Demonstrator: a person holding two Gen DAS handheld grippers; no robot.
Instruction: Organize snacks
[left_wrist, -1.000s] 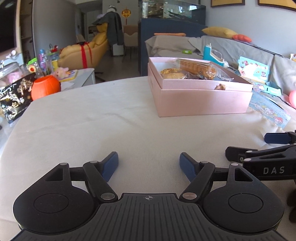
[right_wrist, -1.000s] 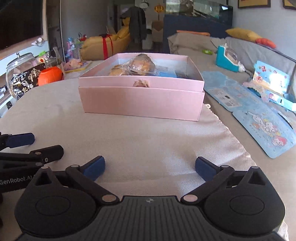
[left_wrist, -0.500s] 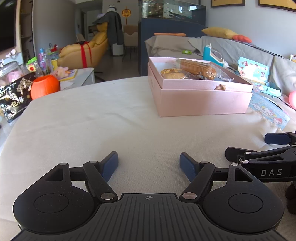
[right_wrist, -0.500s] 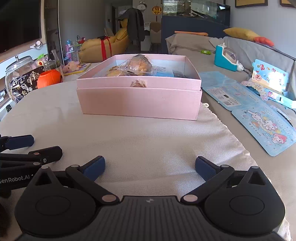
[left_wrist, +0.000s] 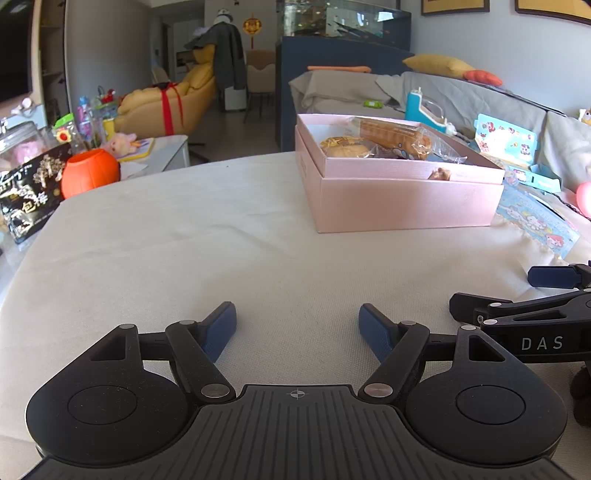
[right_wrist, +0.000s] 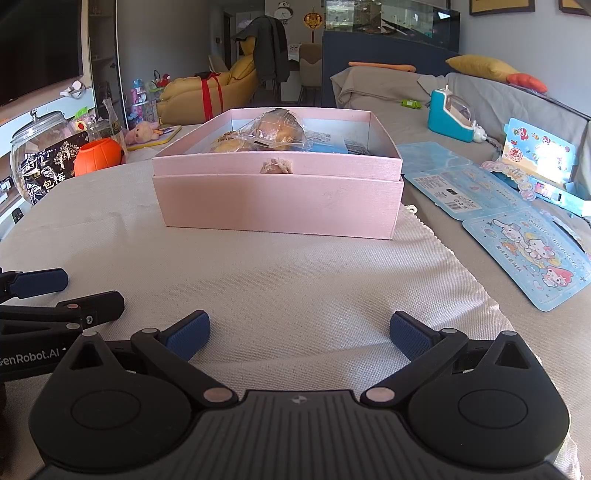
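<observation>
A pink box (left_wrist: 402, 201) (right_wrist: 280, 201) stands on the cloth-covered table, holding wrapped pastries: a long waffle-like roll (left_wrist: 393, 133), a round bun (left_wrist: 345, 146) and a clear-wrapped bun (right_wrist: 275, 131). A small brown piece (right_wrist: 275, 166) sits at the box's near rim. My left gripper (left_wrist: 297, 325) rests open low over the cloth, well short of the box, with nothing between its fingers. My right gripper (right_wrist: 299, 332) is open and empty too, facing the box's long side. Each gripper shows at the edge of the other's view.
An orange pumpkin cup (left_wrist: 88, 175), a black snack bag (left_wrist: 27, 195) and a glass jar (right_wrist: 37, 136) stand at the left edge. Blue cartoon sticker sheets (right_wrist: 524, 254) and a teal toy (right_wrist: 452, 112) lie on the right. A sofa runs behind.
The right gripper's view has risen and tilted slightly, so the box sits lower in frame. The left gripper has barely shifted. Both stay open.
</observation>
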